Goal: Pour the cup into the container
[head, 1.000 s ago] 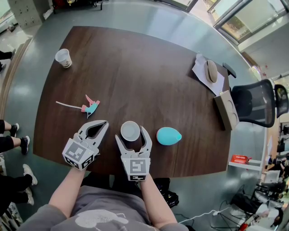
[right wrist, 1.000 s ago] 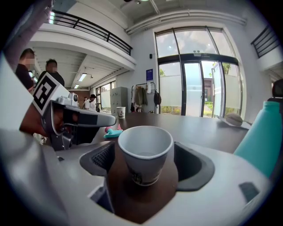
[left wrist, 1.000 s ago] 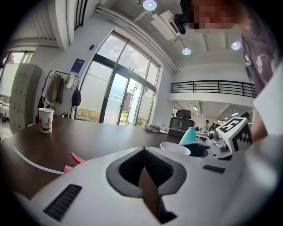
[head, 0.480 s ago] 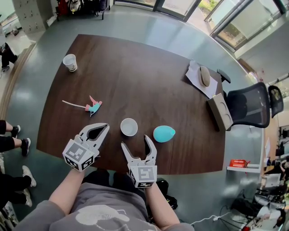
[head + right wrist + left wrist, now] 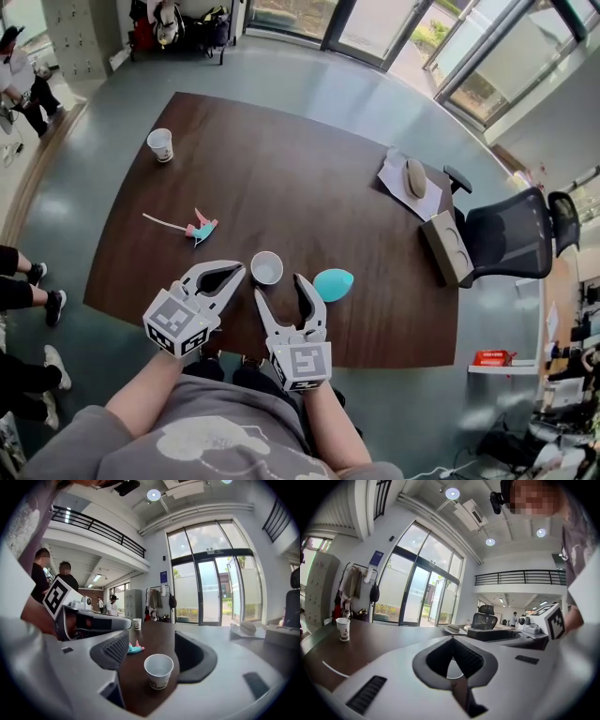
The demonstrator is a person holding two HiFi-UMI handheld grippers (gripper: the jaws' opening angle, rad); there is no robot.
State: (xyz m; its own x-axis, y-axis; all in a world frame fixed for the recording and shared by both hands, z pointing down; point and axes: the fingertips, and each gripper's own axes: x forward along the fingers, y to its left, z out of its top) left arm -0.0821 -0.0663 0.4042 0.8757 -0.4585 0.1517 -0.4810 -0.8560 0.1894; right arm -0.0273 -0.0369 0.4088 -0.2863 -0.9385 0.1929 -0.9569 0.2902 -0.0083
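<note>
A white paper cup [image 5: 266, 268] stands upright near the table's front edge; in the right gripper view the same cup [image 5: 158, 670] looks empty. My right gripper [image 5: 279, 291] sits just behind it, clear of the cup. Its jaws are apart and closing, and the pads touch nothing. In its own view, the right gripper [image 5: 152, 648] frames the cup from a short way back. My left gripper [image 5: 232, 274] lies to the cup's left with its tips together, empty. A teal egg-shaped object [image 5: 333, 284] lies right of the cup. A second paper cup [image 5: 160, 144] stands at the far left corner.
A pink and teal toy [image 5: 200, 228] with a thin stick lies left of centre. A grey oval object on paper [image 5: 409, 178] and a cardboard box [image 5: 447, 248] sit at the table's right edge, with an office chair [image 5: 511, 239] beside them. People's legs [image 5: 23, 281] show at the left.
The right gripper, whose jaws stood round the cup a second ago, has drawn back toward me and left the cup standing. Its jaws have narrowed slightly. The left gripper has hardly moved.
</note>
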